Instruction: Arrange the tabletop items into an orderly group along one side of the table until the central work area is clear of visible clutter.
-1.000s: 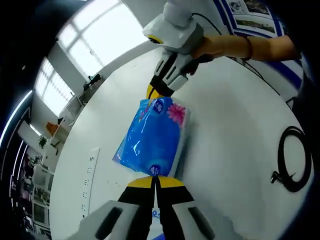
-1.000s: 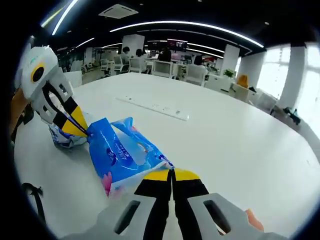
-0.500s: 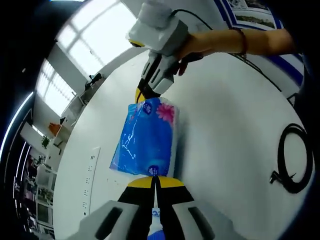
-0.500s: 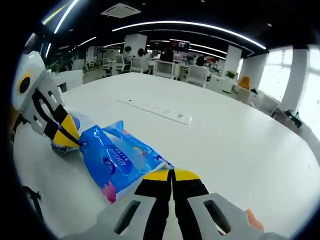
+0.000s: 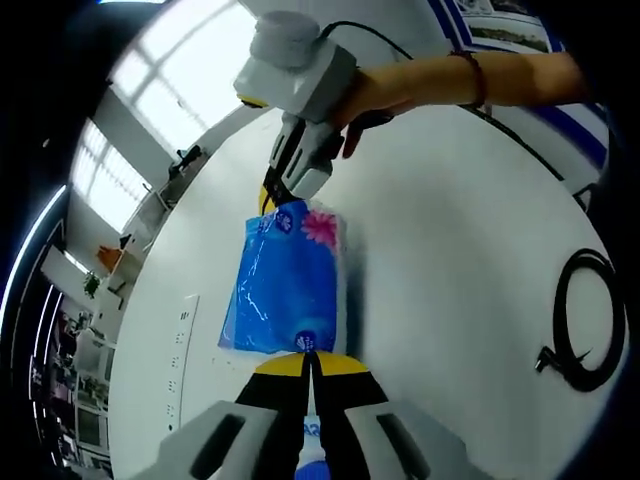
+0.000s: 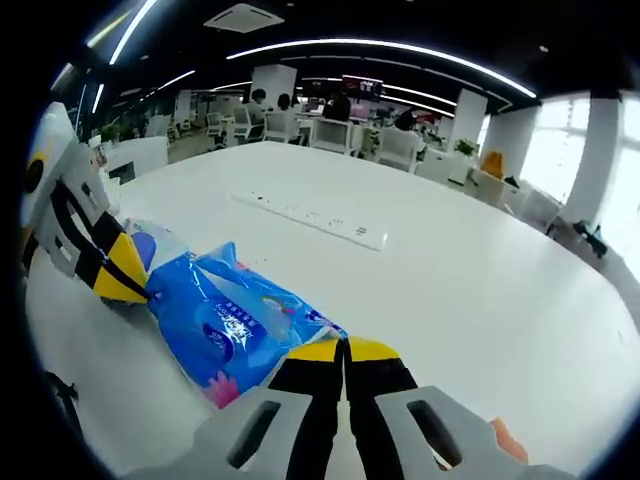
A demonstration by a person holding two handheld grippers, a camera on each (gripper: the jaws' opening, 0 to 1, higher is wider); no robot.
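One blue tissue pack (image 5: 285, 285) is stretched between the two grippers above the white table (image 5: 450, 300), each end of its wrapper pinched. In the left gripper view the left gripper (image 5: 308, 358) has its yellow-tipped jaws closed on the near end of the pack, and the right gripper (image 5: 272, 192), held by a person's hand (image 5: 385, 90), is clamped on the far end, where a pink flower is printed. In the right gripper view the right gripper (image 6: 343, 347) bites the near end of the tissue pack (image 6: 235, 320) and the left gripper (image 6: 125, 283) grips the far one.

Also on the table: one coiled black cable (image 5: 585, 320) well off to the side, and one white power strip (image 6: 310, 218) lying flat beyond the pack.

Against half a second ago, the pack looks straighter and lies lower, closer to the tabletop, and the right gripper has drawn further from the left gripper's camera.
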